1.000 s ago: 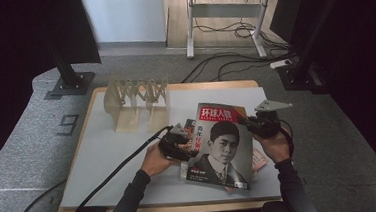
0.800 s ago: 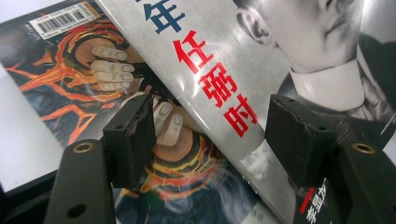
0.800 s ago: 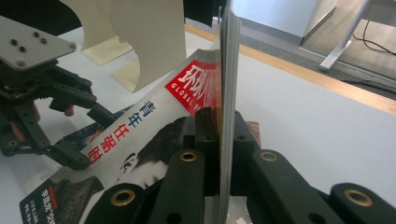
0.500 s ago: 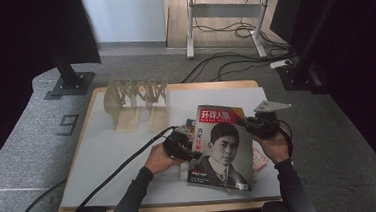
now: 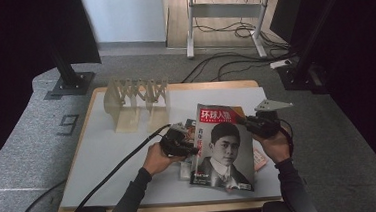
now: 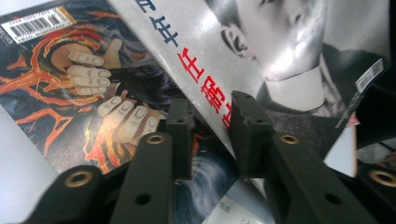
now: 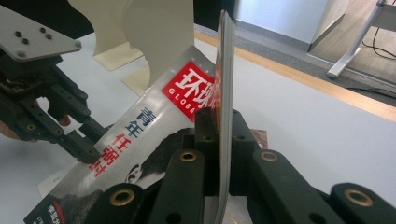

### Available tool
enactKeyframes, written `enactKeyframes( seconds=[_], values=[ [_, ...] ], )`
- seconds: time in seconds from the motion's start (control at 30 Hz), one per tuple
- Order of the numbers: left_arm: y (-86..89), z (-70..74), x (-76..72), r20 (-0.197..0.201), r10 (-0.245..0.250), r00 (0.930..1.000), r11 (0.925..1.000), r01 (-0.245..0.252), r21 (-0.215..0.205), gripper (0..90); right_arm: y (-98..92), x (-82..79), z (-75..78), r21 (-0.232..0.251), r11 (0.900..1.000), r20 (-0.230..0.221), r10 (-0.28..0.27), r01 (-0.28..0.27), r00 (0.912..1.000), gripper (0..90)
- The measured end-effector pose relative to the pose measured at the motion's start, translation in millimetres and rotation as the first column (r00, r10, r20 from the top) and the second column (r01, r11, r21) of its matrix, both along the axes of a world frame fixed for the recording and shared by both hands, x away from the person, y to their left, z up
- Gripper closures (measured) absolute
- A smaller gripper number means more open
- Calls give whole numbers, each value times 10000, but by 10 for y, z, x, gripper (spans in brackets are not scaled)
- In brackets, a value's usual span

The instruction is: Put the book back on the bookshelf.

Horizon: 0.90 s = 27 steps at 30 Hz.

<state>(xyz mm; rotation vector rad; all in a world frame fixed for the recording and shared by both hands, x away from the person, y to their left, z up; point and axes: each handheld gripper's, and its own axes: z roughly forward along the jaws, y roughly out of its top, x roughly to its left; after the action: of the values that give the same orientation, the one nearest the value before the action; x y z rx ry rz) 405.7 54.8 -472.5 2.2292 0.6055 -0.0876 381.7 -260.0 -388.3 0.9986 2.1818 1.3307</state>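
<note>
Magazine (image 5: 224, 148) lengthwise toward the person, right gripper (image 5: 250, 123) jaws clamping it, left gripper (image 5: 189, 147) jaws seemingly closing on its edge.

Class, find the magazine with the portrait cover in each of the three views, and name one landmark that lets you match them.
High view: portrait magazine lies centre-right on the table, between the two claws.
Left gripper view: its cover crosses the upper right, left edge running down between the black jaws.
Right gripper view: it runs from lower left to centre, its right edge clamped upright in the jaws.
Shared landmark: the red title block on the cover.
</note>
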Motion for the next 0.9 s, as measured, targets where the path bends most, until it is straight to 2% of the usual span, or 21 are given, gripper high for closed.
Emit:
enactKeyframes(
  seconds=[0.23, 0.37, 0.53, 0.77, 0.9],
  values=[
    [22, 89, -37, 66, 128, 9999, 9998, -127, -124, 763, -5, -5, 51, 49, 10000, 101, -18, 17, 9999, 851],
    [49, 161, -52, 316, 252, 9992, 9993, -243, -294, 775, -16, -5, 103, 100, 9999, 221, -37, 35, 9997, 852],
    [99, 278, -67, 690, 508, 9963, 9964, -459, -710, 795, -29, -5, 204, 148, 9999, 473, -94, 87, 9988, 852],
    [153, 422, -94, 1622, 986, 9818, 9906, -812, -1101, 827, -39, -17, 383, 276, 9995, 977, -159, 133, 9951, 850],
    [168, 499, -134, 2388, 1230, 9633, 9858, -909, -1412, 832, -30, -34, 487, 334, 9994, 1337, -171, 127, 9909, 850]
  ],
)
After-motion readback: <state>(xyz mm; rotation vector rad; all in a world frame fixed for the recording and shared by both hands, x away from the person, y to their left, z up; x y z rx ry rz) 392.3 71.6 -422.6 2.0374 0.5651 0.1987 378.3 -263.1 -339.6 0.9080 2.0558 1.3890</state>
